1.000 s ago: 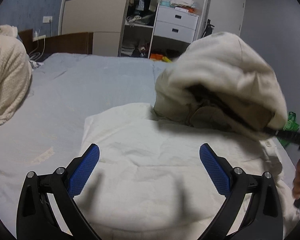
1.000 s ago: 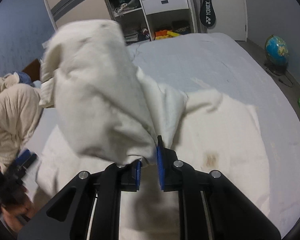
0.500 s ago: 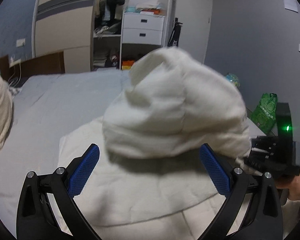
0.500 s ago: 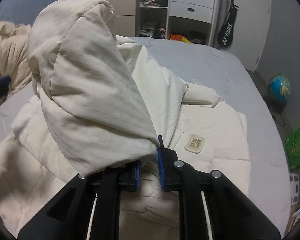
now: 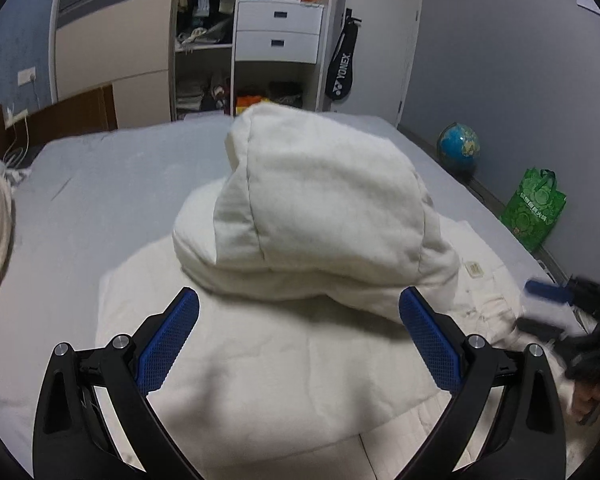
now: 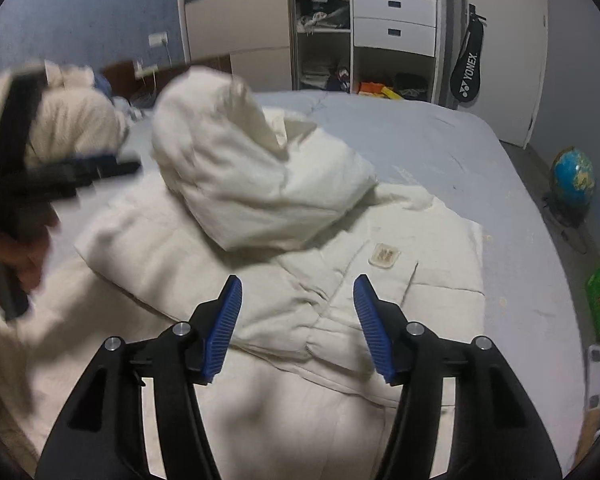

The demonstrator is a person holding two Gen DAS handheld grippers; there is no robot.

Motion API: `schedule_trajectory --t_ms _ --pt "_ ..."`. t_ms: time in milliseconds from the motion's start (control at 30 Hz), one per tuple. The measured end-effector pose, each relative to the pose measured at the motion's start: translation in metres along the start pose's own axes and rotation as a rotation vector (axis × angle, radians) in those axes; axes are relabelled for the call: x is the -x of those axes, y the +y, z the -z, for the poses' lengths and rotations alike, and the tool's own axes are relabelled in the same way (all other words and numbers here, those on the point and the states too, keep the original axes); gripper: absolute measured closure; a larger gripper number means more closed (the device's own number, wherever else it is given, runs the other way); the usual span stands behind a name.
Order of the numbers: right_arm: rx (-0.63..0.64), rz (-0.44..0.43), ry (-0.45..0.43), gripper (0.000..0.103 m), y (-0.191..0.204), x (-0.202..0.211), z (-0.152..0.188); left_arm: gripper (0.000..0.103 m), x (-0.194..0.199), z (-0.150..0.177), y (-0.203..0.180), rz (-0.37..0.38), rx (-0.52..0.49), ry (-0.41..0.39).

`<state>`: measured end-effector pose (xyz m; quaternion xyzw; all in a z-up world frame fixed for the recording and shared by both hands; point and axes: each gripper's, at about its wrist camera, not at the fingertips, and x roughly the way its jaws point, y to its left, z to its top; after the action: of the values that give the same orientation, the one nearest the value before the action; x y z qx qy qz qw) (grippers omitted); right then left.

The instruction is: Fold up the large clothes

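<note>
A cream padded jacket (image 5: 280, 380) lies spread on the bed, its body also filling the right wrist view (image 6: 340, 320). Its hood (image 5: 320, 208) is flopped forward onto the body (image 6: 236, 168), free of both grippers. My left gripper (image 5: 298, 300) hovers open just in front of the hood, with only the jacket below it. My right gripper (image 6: 298, 280) has its jaws opening; nothing sits between the pads, and the jacket front with its small label patch (image 6: 385, 256) lies underneath. Each gripper shows blurred in the other's view: the right gripper (image 5: 548, 296), the left gripper (image 6: 72, 172).
The bed has a grey sheet (image 5: 100, 184). A cream blanket heap (image 6: 72, 120) sits at the left. Past the bed stand an open wardrobe with white drawers (image 5: 278, 28) and a racket bag (image 5: 340, 76). A globe (image 5: 458, 148) and a green bag (image 5: 534, 212) are on the floor at right.
My right gripper has let go of the hood and opened. The hood has dropped onto the jacket body. Both hands shifted sideways.
</note>
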<state>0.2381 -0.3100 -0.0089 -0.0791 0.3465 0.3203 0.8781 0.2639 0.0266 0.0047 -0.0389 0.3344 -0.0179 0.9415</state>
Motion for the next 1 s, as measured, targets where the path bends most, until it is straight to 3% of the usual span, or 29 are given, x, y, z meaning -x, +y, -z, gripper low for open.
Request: schedule_trajectory --t_ms 200,400,567,600,667,700,733,833,1000 --pt "-0.068 -0.129 -0.059 0.024 0.012 -0.001 -0.064 0.007 0.024 0.044 0.01 0.0 0.082 0.067" --pt "-0.114 -0.203 -0.001 0.023 0.039 -0.055 -0.127 0.007 0.048 0.085 0.032 -0.048 0.119 0.113" --pt "-0.209 -0.213 0.089 0.023 0.051 -0.093 -0.143 0.007 0.053 0.095 0.046 -0.087 0.175 0.097" --pt "-0.212 -0.215 0.092 0.025 0.053 -0.095 -0.143 0.007 0.051 0.096 0.051 -0.093 0.198 0.098" --pt "-0.211 -0.204 0.104 0.051 0.061 -0.1 -0.142 0.007 0.048 0.101 0.063 -0.103 0.252 0.109" --pt "-0.208 -0.193 0.113 0.077 0.062 -0.102 -0.14 0.007 0.046 0.102 0.068 -0.11 0.272 0.113" --pt "-0.202 -0.173 0.12 0.087 0.064 -0.103 -0.136 0.007 0.045 0.103 0.072 -0.116 0.294 0.113" --pt "-0.198 -0.157 0.089 0.093 0.063 -0.093 -0.128 0.007 0.05 0.104 0.077 -0.108 0.335 0.092" --pt "-0.192 -0.18 0.039 0.093 0.057 -0.059 -0.114 0.007 0.07 0.094 0.074 -0.086 0.332 0.009"
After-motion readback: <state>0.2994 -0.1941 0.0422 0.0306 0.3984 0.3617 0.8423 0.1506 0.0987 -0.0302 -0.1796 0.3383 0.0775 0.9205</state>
